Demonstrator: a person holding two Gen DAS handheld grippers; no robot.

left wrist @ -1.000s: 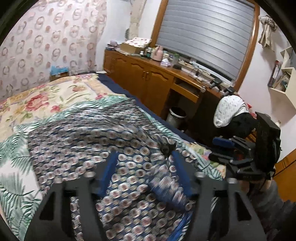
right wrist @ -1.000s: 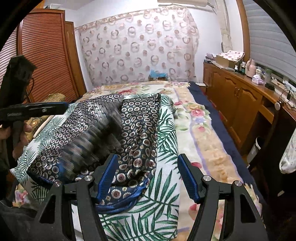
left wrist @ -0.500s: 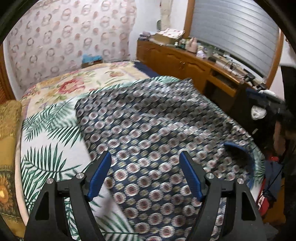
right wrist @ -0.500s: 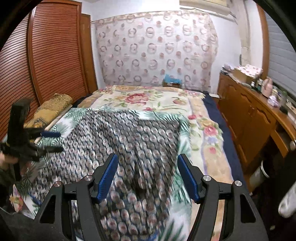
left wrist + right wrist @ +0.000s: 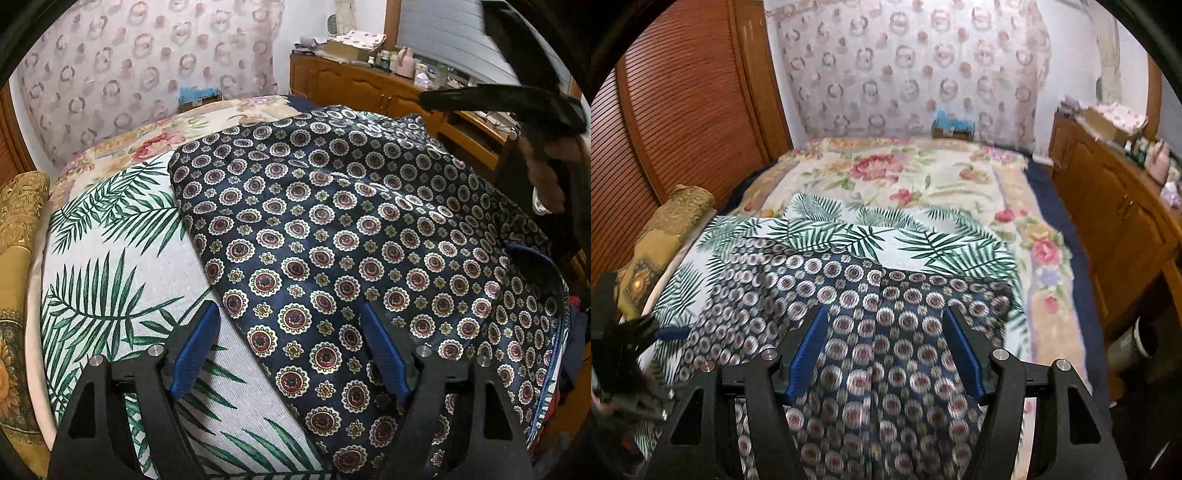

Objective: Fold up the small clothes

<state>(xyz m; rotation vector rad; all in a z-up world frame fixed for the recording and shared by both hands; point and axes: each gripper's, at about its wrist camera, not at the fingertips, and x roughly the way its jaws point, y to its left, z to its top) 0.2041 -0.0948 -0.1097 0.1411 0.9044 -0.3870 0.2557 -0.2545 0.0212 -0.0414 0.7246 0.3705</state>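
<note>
Left wrist view: gold pillow point(image 5: 18, 229) at far left, then the palm-leaf sheet point(image 5: 110, 258) on the bed. My left gripper point(image 5: 288, 350) hangs with its blue fingers spread wide, nothing between them, over the near edge of the navy medallion-print garment point(image 5: 332, 229). That garment lies spread flat across the palm-leaf sheet, its blue-trimmed edge at the right. My right gripper point(image 5: 498, 99) shows blurred at upper right, above the garment's far side. Right wrist view: left gripper point(image 5: 646, 334) low at left; right gripper point(image 5: 882, 350) fingers wide apart above the garment point(image 5: 886, 332), gripping nothing; wooden cabinets point(image 5: 1115, 206) at right.
</note>
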